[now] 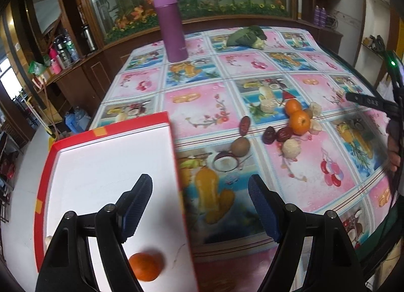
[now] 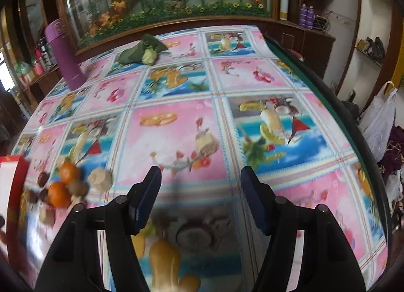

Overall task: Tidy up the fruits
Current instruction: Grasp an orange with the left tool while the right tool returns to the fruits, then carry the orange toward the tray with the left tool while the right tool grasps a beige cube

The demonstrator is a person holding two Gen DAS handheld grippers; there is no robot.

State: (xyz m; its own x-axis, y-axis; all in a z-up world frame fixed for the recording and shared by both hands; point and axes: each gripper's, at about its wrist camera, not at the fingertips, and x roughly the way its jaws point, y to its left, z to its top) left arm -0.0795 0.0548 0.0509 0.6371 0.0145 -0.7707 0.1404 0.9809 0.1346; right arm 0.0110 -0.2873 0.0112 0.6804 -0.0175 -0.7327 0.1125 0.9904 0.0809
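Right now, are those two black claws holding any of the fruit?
No. The left gripper hangs open over the box edge, an orange lying loose below; the right gripper is open over bare tablecloth.

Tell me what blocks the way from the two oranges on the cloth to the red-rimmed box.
Nothing tall does. Between the oranges and the box lie only a kiwi and a date on the tablecloth; a lifted orange passes over them. The box's raised red rim must be cleared.

Soft daylight, bright at the left edge; heavy fisheye bending and dark corners; right wrist view motion-blurred.
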